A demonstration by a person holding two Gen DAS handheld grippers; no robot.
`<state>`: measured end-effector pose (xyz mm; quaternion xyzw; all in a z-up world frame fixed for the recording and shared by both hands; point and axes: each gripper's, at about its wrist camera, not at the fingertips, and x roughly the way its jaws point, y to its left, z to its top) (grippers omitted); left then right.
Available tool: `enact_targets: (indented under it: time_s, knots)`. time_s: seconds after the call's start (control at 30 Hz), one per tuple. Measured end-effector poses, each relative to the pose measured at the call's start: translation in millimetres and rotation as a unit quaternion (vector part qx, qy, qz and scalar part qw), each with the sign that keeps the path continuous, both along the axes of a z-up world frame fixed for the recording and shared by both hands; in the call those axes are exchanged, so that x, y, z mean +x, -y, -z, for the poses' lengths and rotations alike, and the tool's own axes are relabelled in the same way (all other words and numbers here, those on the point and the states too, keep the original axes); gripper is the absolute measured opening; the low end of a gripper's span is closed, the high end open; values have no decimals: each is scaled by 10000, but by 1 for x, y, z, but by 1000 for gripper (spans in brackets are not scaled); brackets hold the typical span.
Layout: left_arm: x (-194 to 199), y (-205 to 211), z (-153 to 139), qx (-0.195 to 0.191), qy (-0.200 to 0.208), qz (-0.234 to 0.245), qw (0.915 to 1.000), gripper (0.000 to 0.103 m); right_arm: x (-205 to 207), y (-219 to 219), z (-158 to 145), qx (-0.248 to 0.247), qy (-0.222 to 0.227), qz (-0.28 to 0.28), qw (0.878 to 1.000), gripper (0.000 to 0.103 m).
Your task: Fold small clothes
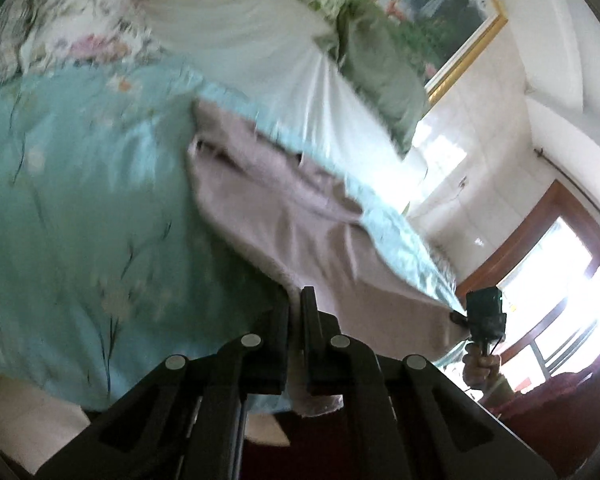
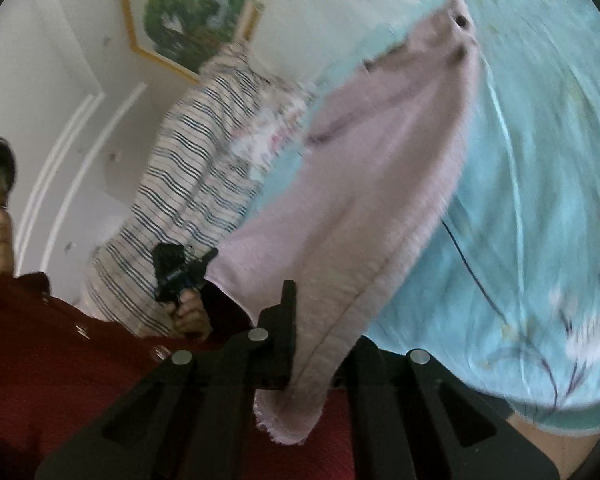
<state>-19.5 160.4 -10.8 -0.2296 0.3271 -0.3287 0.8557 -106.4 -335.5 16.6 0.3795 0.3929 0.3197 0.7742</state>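
Pink knit garment (image 1: 300, 216) looks light, limp, drapey. Left gripper (image 1: 296, 312) and right gripper (image 2: 300, 320) each pinch a hem corner; best hold stays at corners.

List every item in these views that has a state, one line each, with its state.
Left gripper: shut on the pink garment's edge.
Right gripper: shut on the pink garment, its hem hanging below the fingers.
Pink garment: lifted at two corners, stretched between the grippers, its far end resting on the bed.
Teal floral duvet: spread over the bed.
Green pillow: lying at the bed's head.
Striped cloth: bunched up.
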Motion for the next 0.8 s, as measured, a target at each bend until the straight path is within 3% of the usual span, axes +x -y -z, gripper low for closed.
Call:
enact_targets:
  time_s: [0.23, 0.37, 0.57, 0.67, 0.8]
  knots:
    - [55, 6, -47, -140, 620, -263, 9976, 2, 52, 12, -36, -152, 497, 441, 9977, 5]
    - [100, 15, -66, -72, 861, -531, 9948, 1, 103, 34, -44, -579, 507, 882, 9931, 5]
    - [195, 31, -81, 168, 740, -1124, 9908, 0, 193, 56, -40, -1229, 295, 1149, 9853, 5]
    - [248, 34, -79, 246, 590, -1320, 9892, 0, 231, 61, -31, -1297, 190, 1202, 9841, 5]
    - [281, 44, -71, 431, 385, -1082, 9924, 0, 268, 63, -13, -1307, -51, 1220, 9839, 5]
